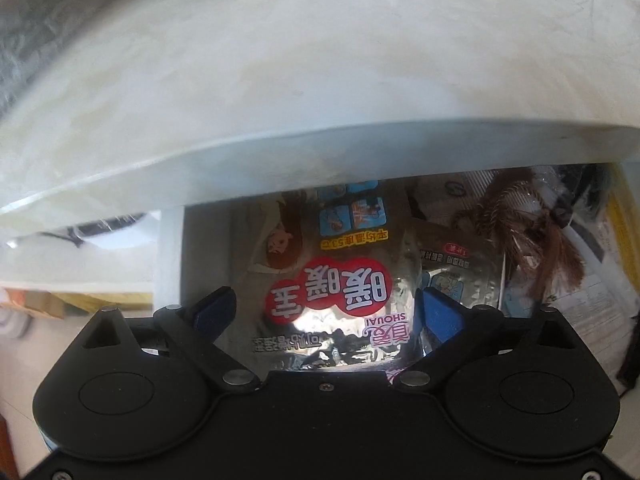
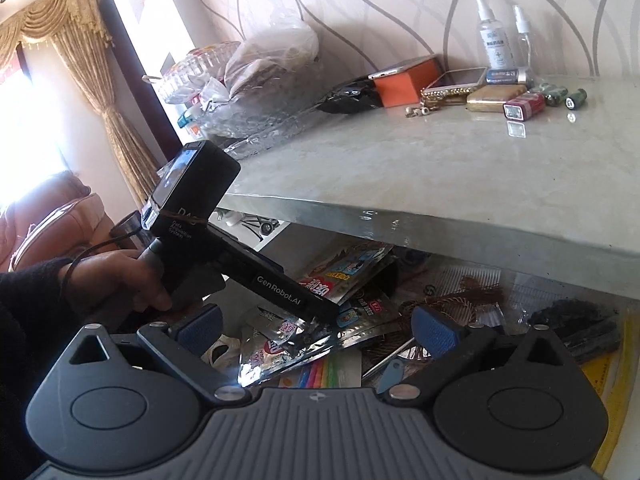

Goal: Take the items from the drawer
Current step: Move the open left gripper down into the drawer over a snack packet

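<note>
1. The left gripper (image 1: 325, 304) reaches into the open drawer (image 2: 612, 364) beneath the pale marble top (image 1: 320, 92). Its jaws stand wide apart, one blue-padded finger on each side of a silver foil sachet (image 1: 320, 296) printed with red lobes and white characters.
2. The sachet lies between those fingers and fills the gap in the left wrist view, but whether the pads actually touch it cannot be told (the foil glare hides its edges).
3. Just beside that sachet, toward the right, lies a second foil sachet (image 1: 460, 276), and past it a brown tassel (image 1: 536, 248) on printed paper.
4. From the right wrist view, a hand (image 2: 120, 280) in a dark sleeve holds the left gripper's handle, its tip down among several foil sachets (image 2: 352, 268) in the drawer.
5. The right gripper (image 2: 320, 326) hangs above the drawer's front part, jaws spread wide, holding nothing; sachets and a card with coloured stripes (image 2: 320, 374) lie below it.
6. On the marble top near the wall stand an orange box (image 2: 408, 82), two spray bottles (image 2: 494, 36) and some batteries (image 2: 564, 96).
</note>
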The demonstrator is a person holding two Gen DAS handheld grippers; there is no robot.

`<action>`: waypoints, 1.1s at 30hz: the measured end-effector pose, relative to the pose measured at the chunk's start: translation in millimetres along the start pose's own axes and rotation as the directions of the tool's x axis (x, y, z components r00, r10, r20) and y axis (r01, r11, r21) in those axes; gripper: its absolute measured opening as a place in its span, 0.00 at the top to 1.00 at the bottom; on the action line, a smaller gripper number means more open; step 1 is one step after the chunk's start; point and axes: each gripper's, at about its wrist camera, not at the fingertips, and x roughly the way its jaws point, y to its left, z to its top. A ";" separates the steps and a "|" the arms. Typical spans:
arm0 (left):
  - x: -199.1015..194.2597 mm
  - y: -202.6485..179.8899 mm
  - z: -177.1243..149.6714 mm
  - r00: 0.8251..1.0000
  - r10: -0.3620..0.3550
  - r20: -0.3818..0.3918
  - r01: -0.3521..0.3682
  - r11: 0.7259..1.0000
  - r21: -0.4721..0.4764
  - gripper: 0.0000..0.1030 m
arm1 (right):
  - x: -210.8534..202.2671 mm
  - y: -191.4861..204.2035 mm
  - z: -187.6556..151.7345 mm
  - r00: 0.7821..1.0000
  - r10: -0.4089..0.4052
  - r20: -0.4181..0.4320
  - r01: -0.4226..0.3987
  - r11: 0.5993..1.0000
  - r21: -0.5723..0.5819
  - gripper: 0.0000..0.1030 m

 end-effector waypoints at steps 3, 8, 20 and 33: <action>-8.1 -6.7 -1.2 1.000 0.021 0.019 -0.021 1.000 0.021 0.03 | 0.9 1.4 -0.4 1.000 0.003 -0.006 -0.003 1.000 -0.014 0.00; -15.7 -5.4 -3.2 0.998 0.048 0.032 -0.049 0.999 0.021 0.00 | 0.3 1.7 -0.9 1.000 0.009 -0.004 -0.009 1.000 -0.019 0.00; -14.3 -22.9 -4.0 0.966 0.242 0.093 -0.254 0.957 0.143 0.00 | -2.1 2.4 -2.6 1.000 0.026 0.002 -0.026 1.000 -0.013 0.00; -7.6 -32.5 11.4 0.962 0.235 0.141 -0.253 0.960 0.122 0.26 | -5.3 3.5 -3.7 0.999 0.026 0.021 -0.026 1.000 -0.014 0.00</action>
